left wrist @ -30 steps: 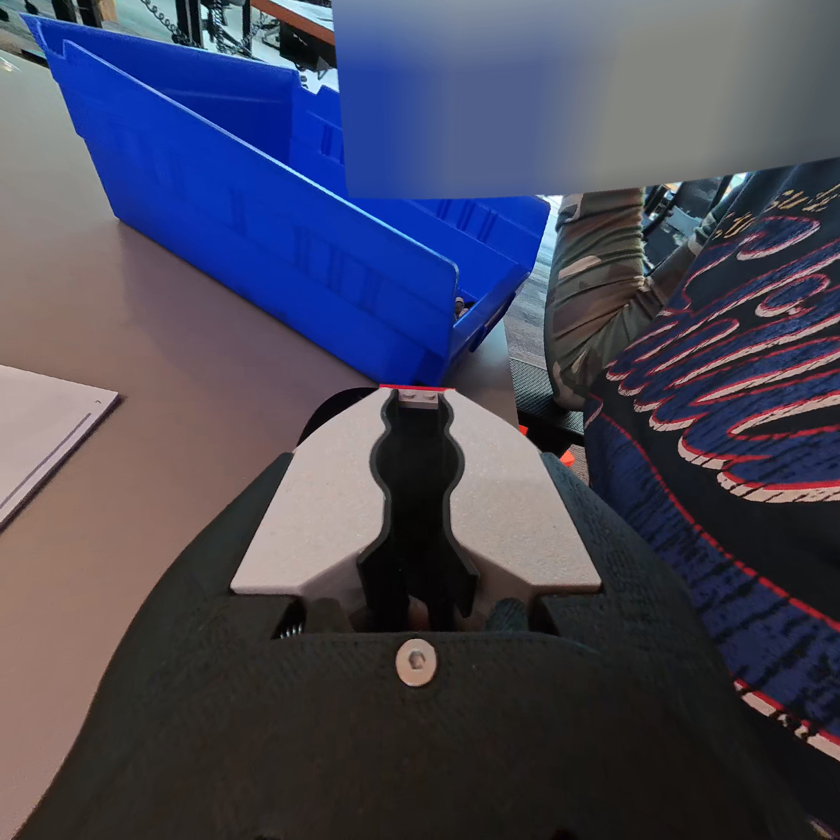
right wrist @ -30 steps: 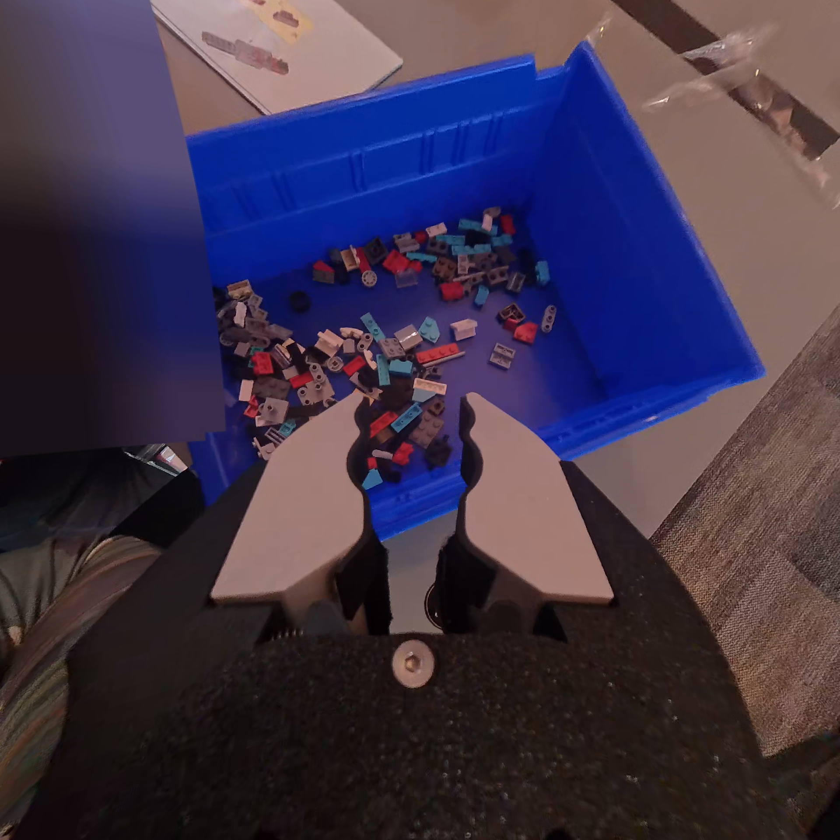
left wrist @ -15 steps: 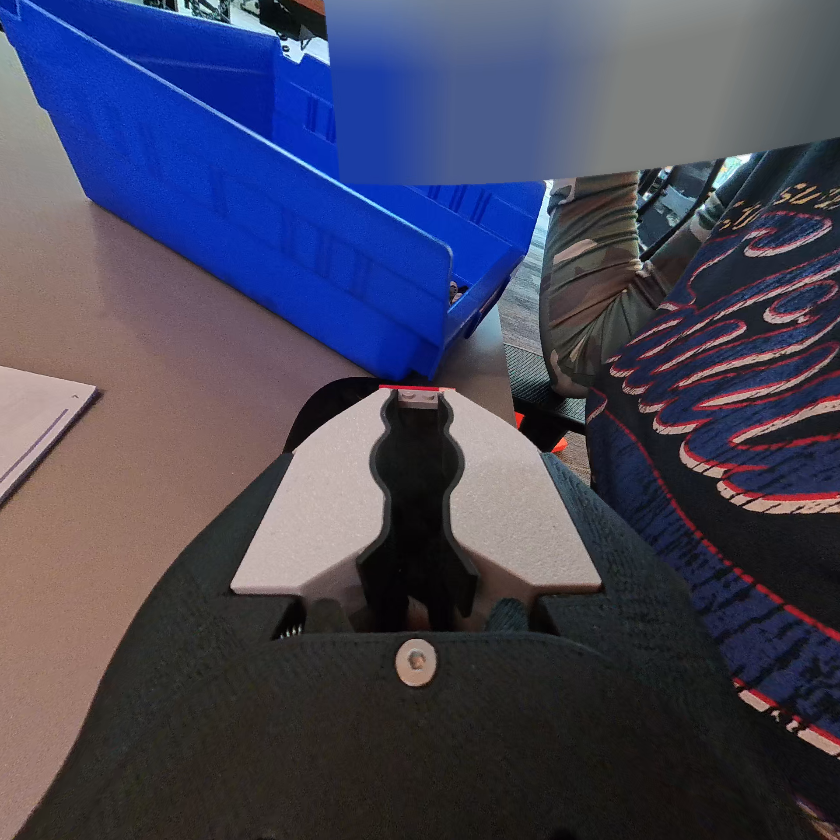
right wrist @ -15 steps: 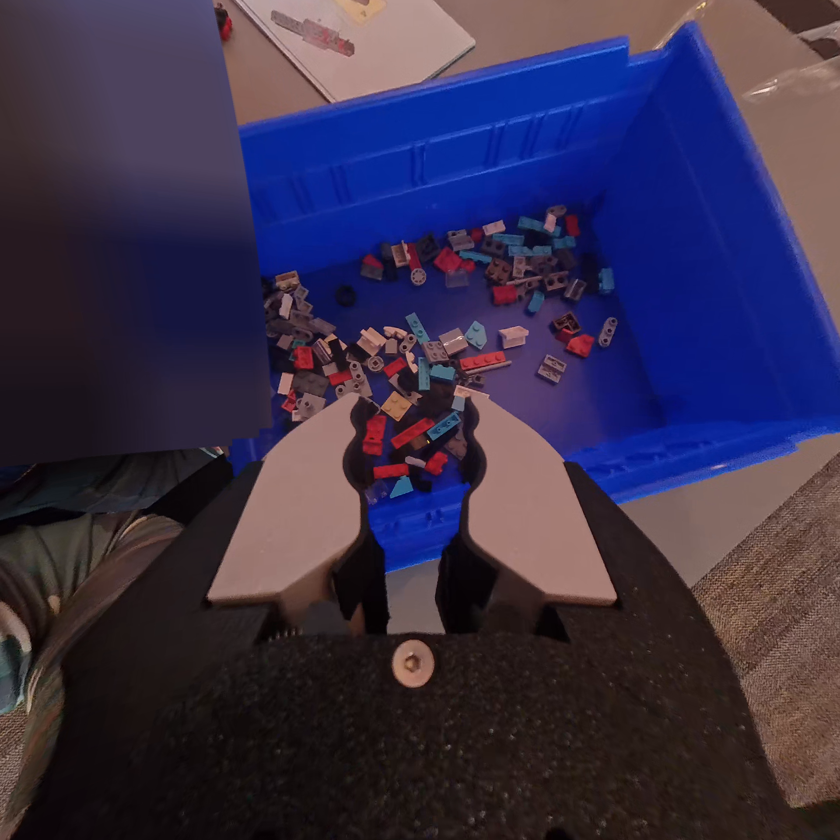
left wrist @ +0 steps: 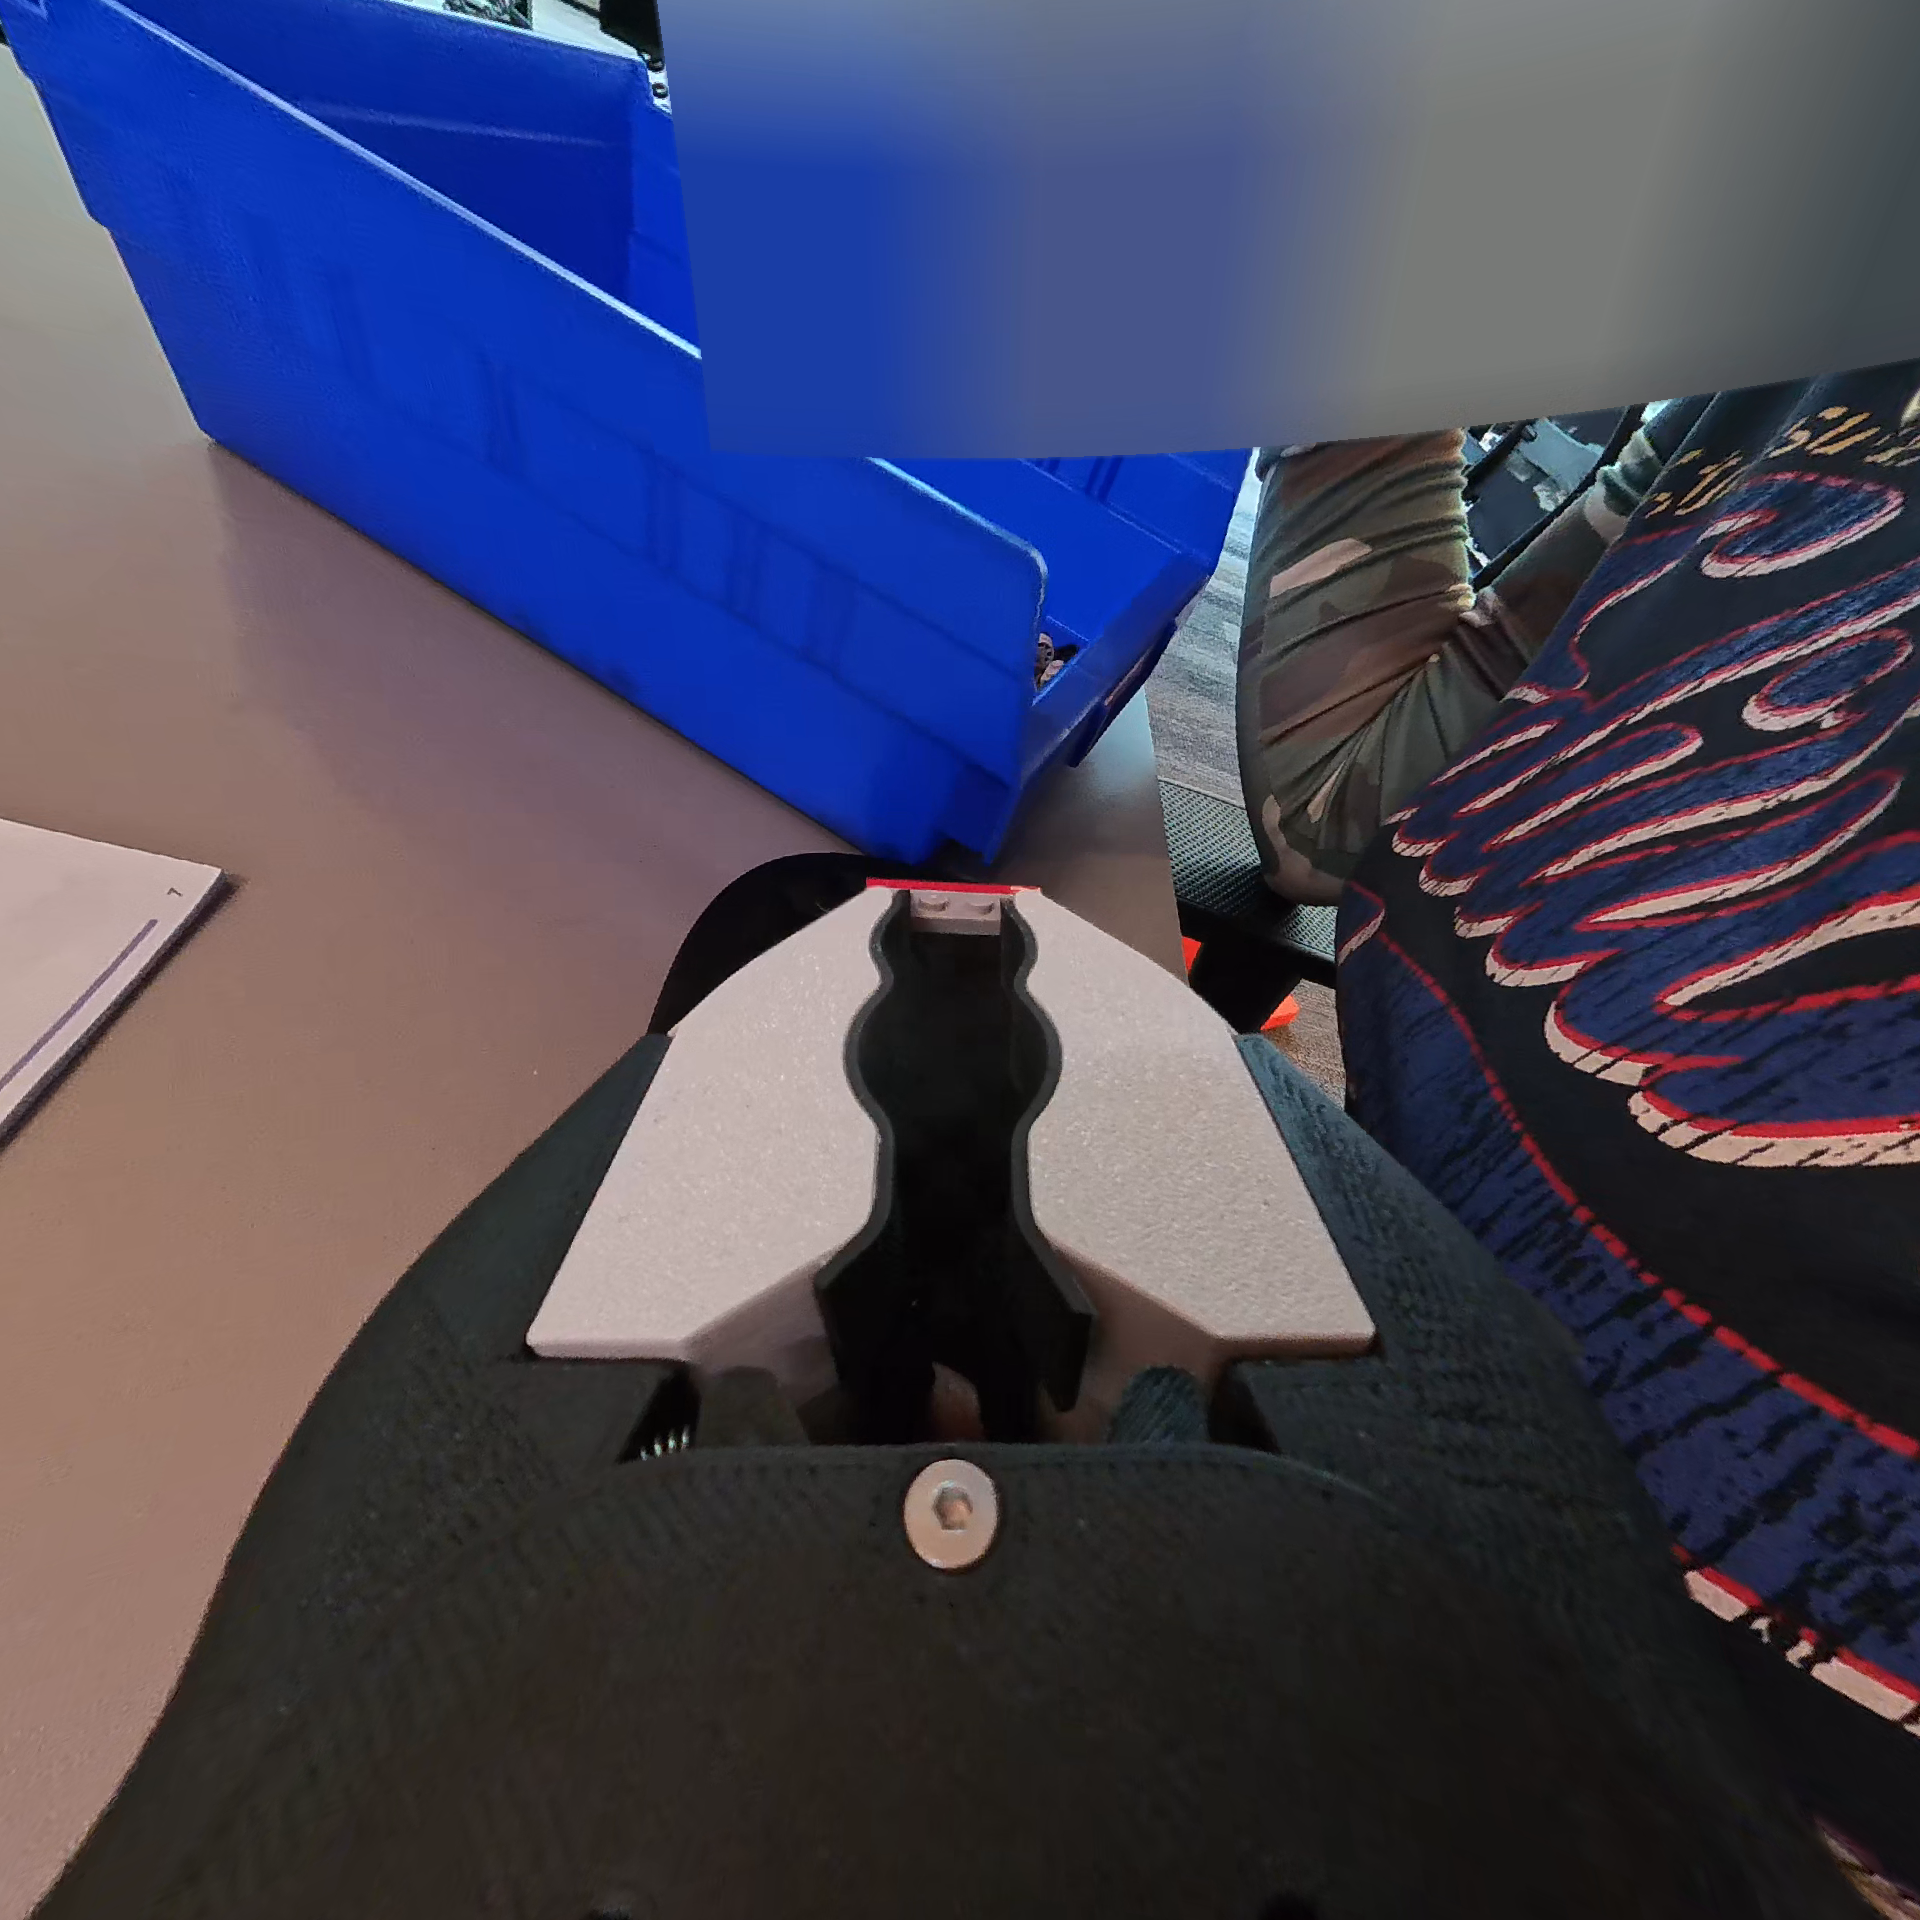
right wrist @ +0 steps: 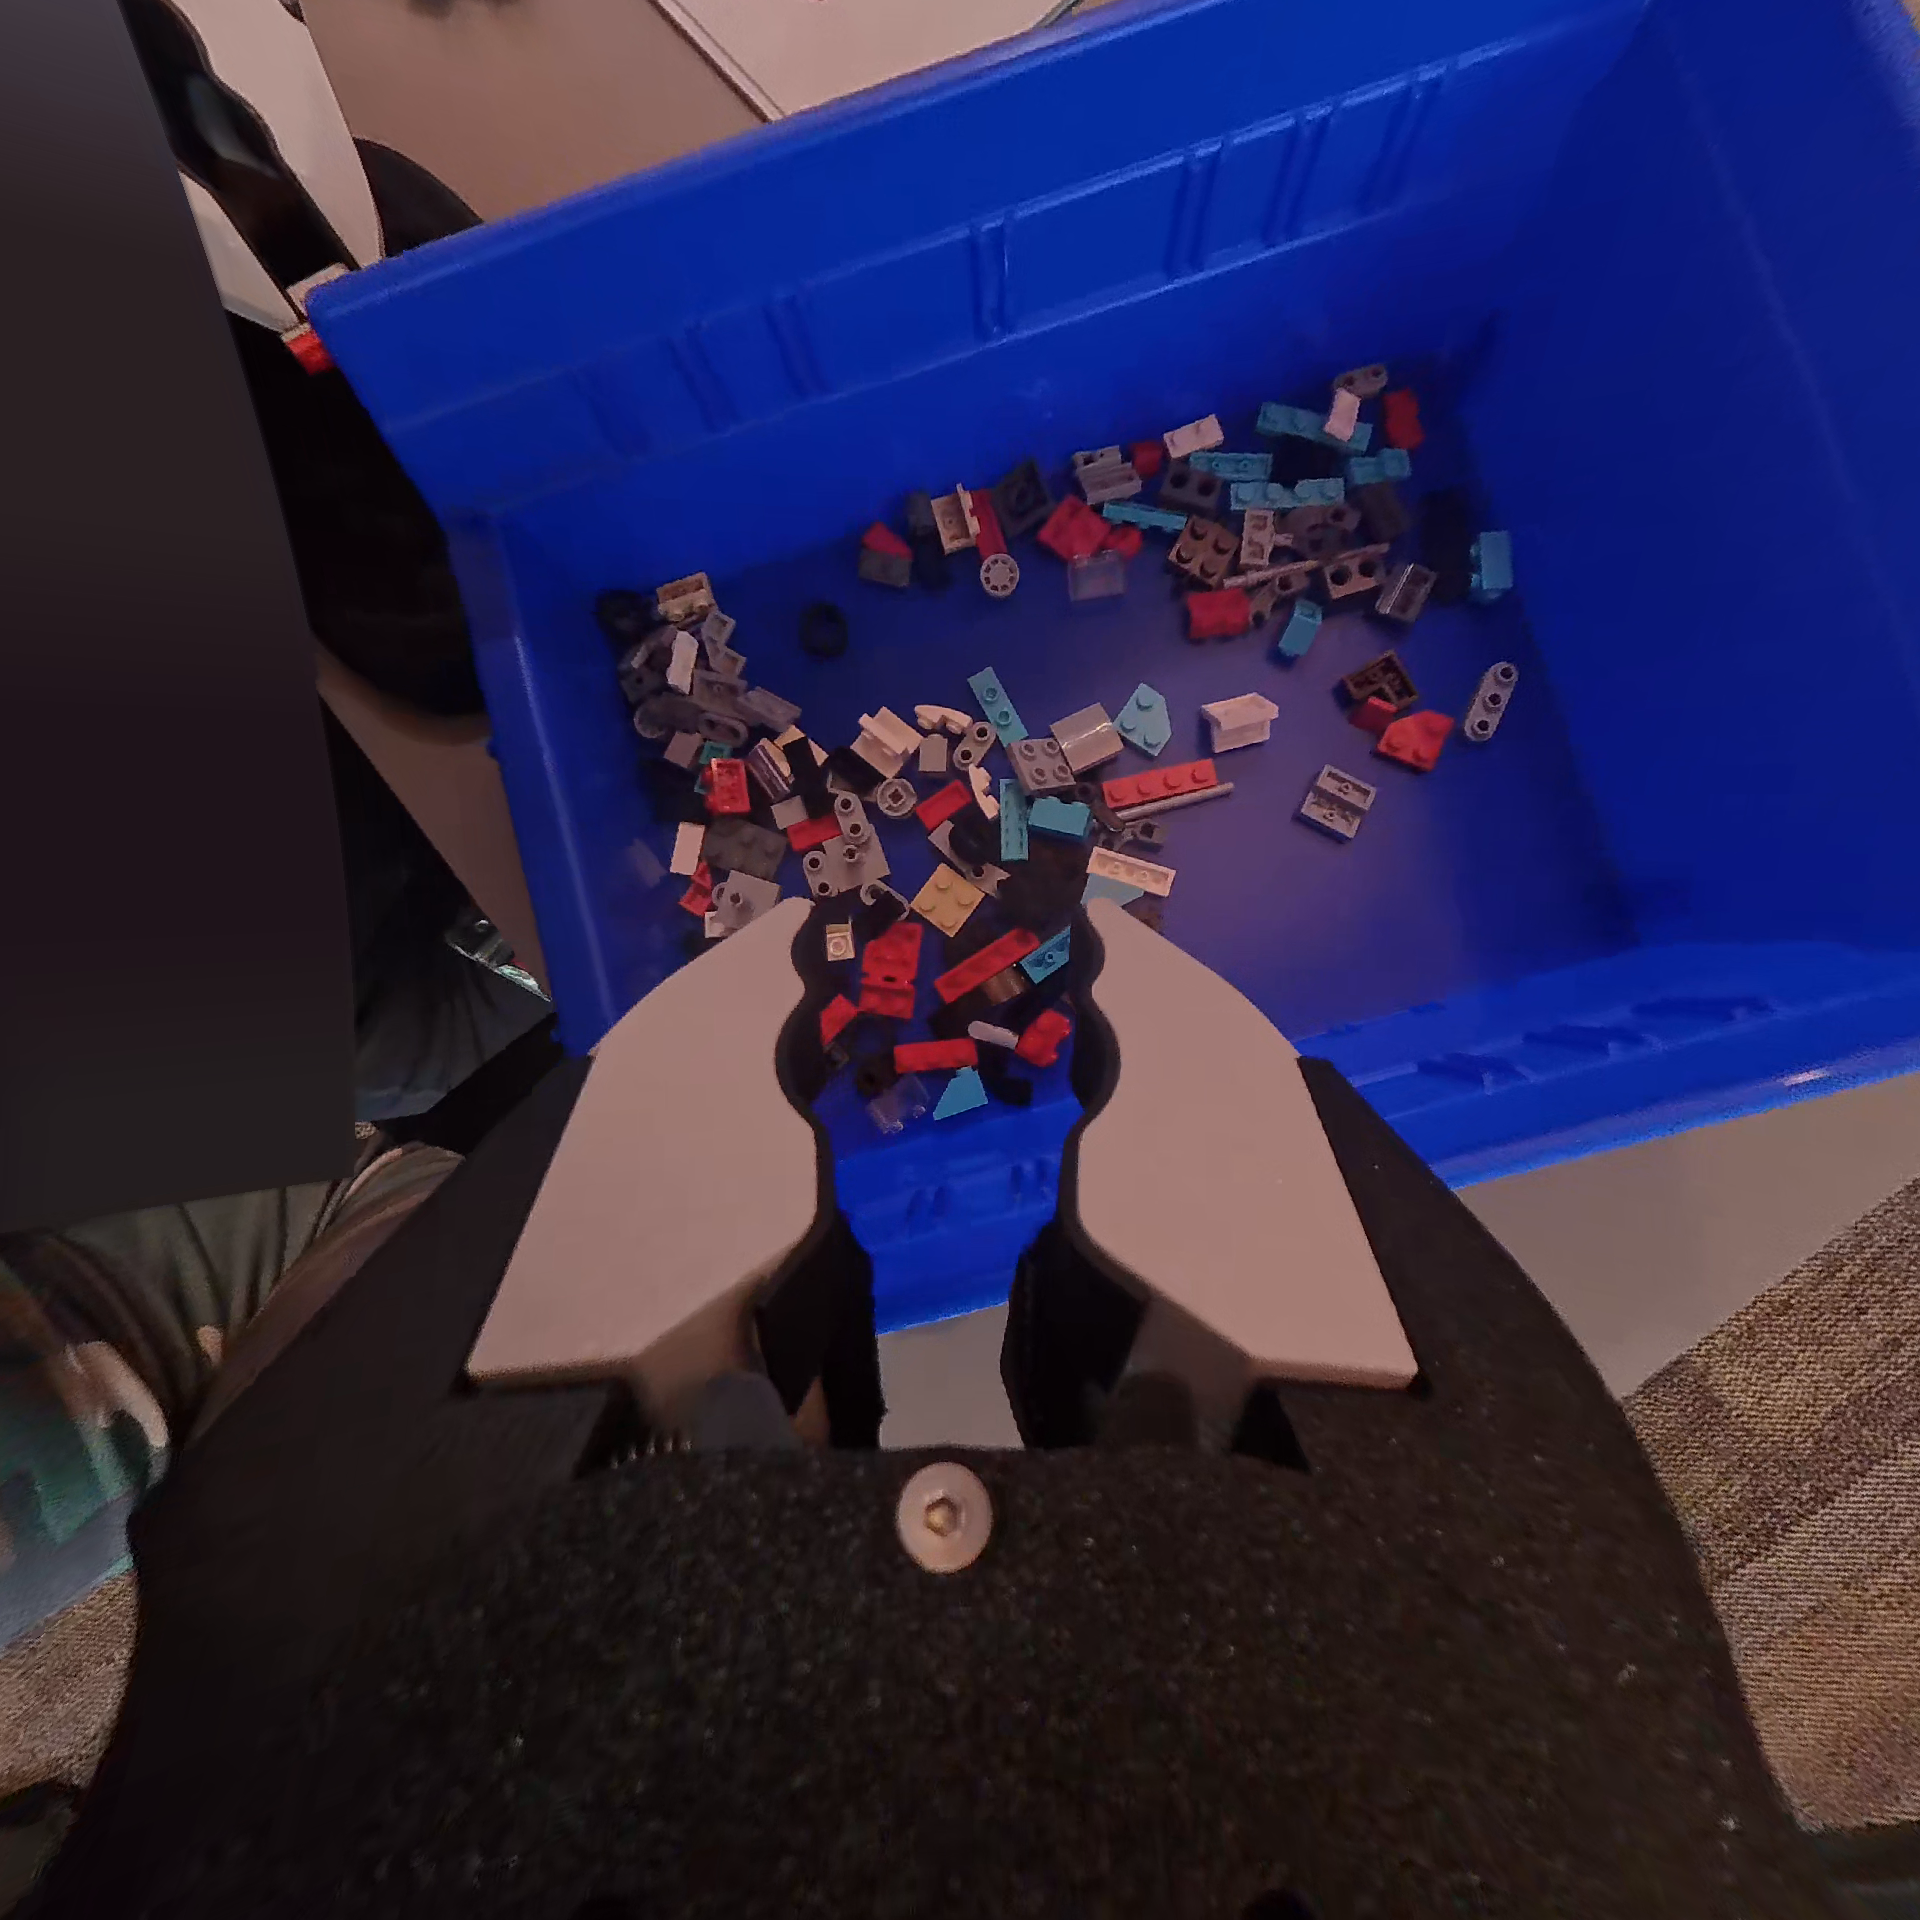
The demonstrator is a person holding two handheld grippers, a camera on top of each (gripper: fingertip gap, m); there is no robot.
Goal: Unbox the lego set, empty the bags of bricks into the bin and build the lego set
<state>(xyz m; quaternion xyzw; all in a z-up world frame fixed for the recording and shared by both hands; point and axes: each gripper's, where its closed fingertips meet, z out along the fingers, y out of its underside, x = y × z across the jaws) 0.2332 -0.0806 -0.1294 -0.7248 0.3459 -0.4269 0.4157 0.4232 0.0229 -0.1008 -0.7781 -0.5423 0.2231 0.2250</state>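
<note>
My left gripper (left wrist: 954, 914) is shut on a small grey and red brick assembly (left wrist: 956, 906), held just above the brown table beside the near corner of the blue bin (left wrist: 582, 499). My right gripper (right wrist: 948, 914) is open and empty, hovering over the near left part of the blue bin (right wrist: 935, 281). Many loose small bricks (right wrist: 1039, 748) in red, grey, teal, black and white lie on the bin floor. A red plate (right wrist: 985, 964) and other red pieces show between my right fingers. The left gripper also shows in the right wrist view (right wrist: 312, 348), outside the bin's far left corner.
An instruction booklet (left wrist: 73, 945) lies on the table to the left, and its corner shows beyond the bin (right wrist: 831, 42). A person in a dark printed shirt (left wrist: 1662, 935) sits at the right. Carpet floor (right wrist: 1787, 1403) lies past the table edge. About 25 cm separates my left fingertips from my right. My right tips are roughly 8 cm from the red plate (right wrist: 985, 964).
My right gripper has moved forward and down over the bin, so the bricks look larger, and its fingers have spread wider. My left gripper holds its assembly and has shifted slightly toward the bin.
</note>
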